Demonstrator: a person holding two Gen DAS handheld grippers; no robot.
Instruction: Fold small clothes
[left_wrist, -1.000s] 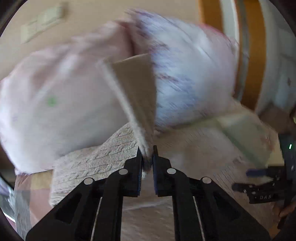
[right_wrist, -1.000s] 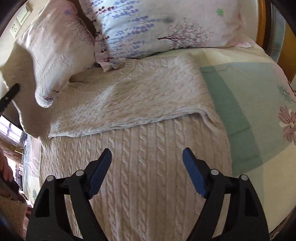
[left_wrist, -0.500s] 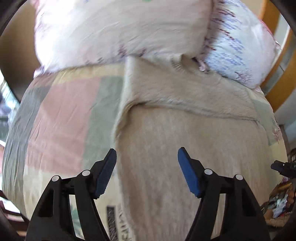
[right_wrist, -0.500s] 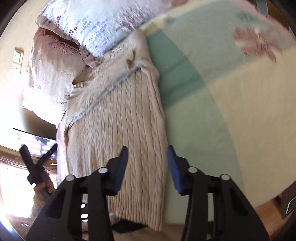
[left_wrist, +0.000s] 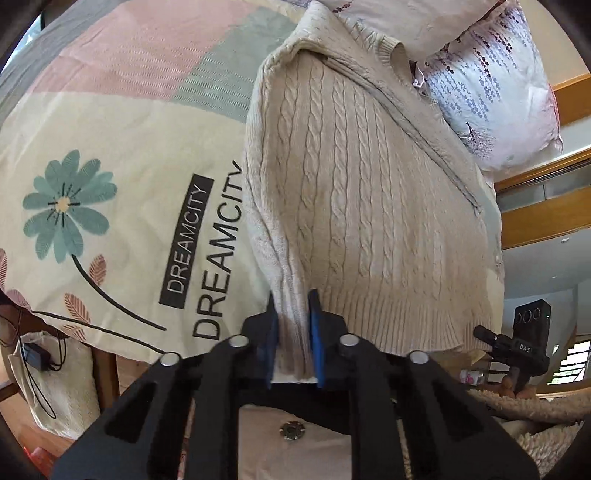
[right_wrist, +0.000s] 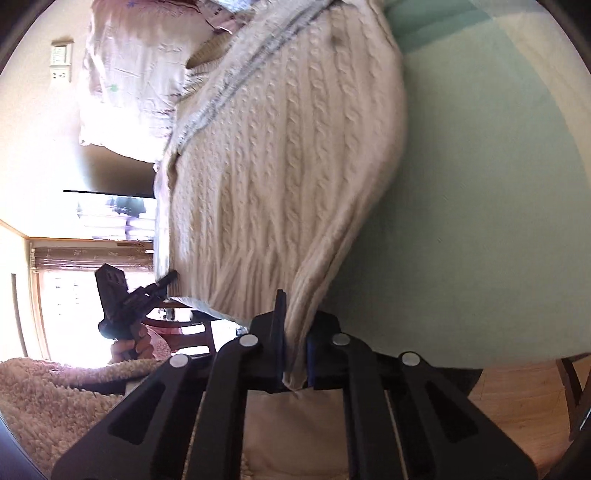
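We had the sweater (left_wrist: 362, 192) flat on the bed (left_wrist: 122, 155), its sleeves already folded in. Our left gripper (left_wrist: 292, 317) and right gripper (right_wrist: 295, 332) each clamped a hem corner; the fold up toward the pillows (left_wrist: 491, 85) looked left to do.

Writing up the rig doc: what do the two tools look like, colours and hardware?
Left tool and right tool match: black plastic linkage arms with slotted cutouts, round silver pivot pins, blue pads on the finger tips. One fuzzy cream sleeve shows in the right wrist view. No cables visible on either.
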